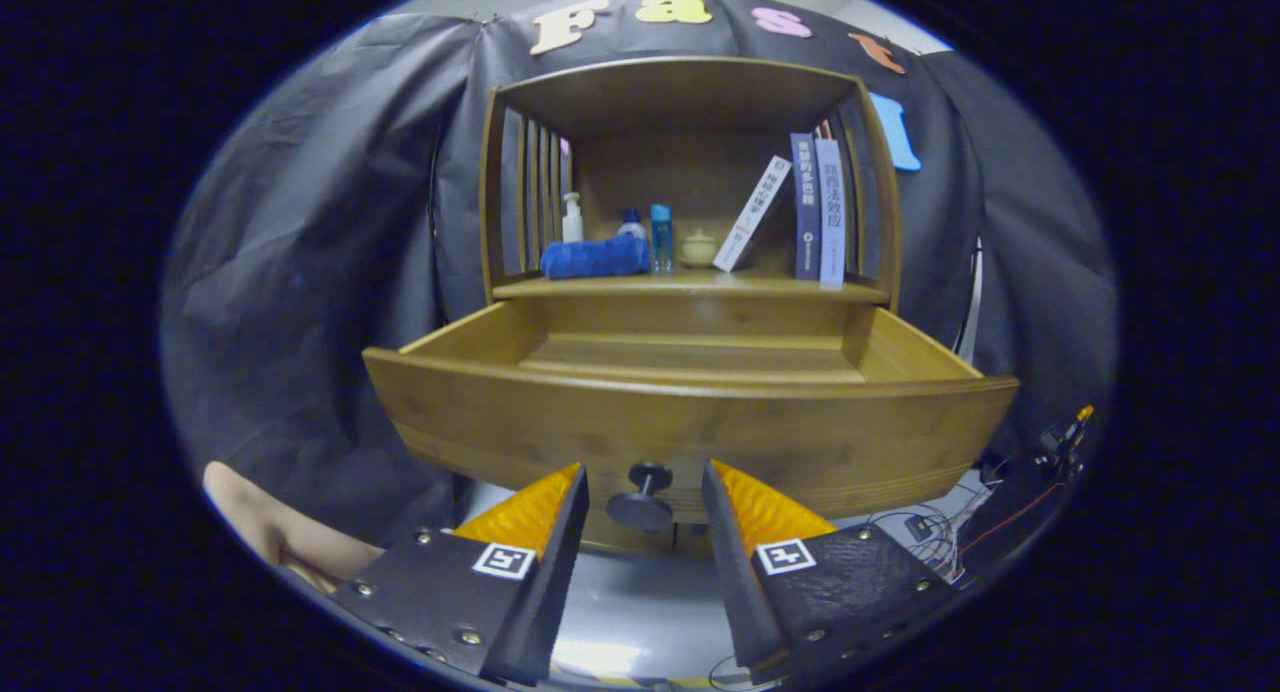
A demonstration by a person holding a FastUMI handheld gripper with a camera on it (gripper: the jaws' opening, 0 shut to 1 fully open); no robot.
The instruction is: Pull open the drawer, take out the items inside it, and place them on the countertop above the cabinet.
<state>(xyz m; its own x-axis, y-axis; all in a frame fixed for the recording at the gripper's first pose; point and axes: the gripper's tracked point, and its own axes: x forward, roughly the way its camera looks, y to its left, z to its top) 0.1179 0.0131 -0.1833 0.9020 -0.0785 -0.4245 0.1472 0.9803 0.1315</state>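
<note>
**Drawer stood pulled out, jaws spread around its knob**

The wooden cabinet (690,172) filled the middle of the gripper view, backed by the dark cloth wall. Its upper part was an open shelf compartment with slatted sides. Below that, the drawer (690,422) stood pulled well out toward the gripper, its curved front panel nearest the fingers. The visible part of the drawer's floor looked bare wood; the near strip behind the front panel was hidden, so whether anything lay there could not be told.

On the countertop (690,287) above the drawer, things sat in a row along the back. At the right end, two dark books (818,212) stood upright against the right slats, and a white book (752,214) leaned against them. Toward the left end lay a rolled blue towel (595,257), with a white pump bottle (572,217) behind it. A blue bottle (661,237) stood just right of the towel, and a small pale lidded jar (698,248) stood between that bottle and the leaning book.

The round dark knob (642,497) projected from the lower middle of the drawer front. The gripper (645,482) had its jaws parted, one on either side of the knob, neither touching it. A person's arm (280,532) showed beside the left finger. Loose wires (930,532) lay beyond the right finger, under the drawer's right corner.
</note>
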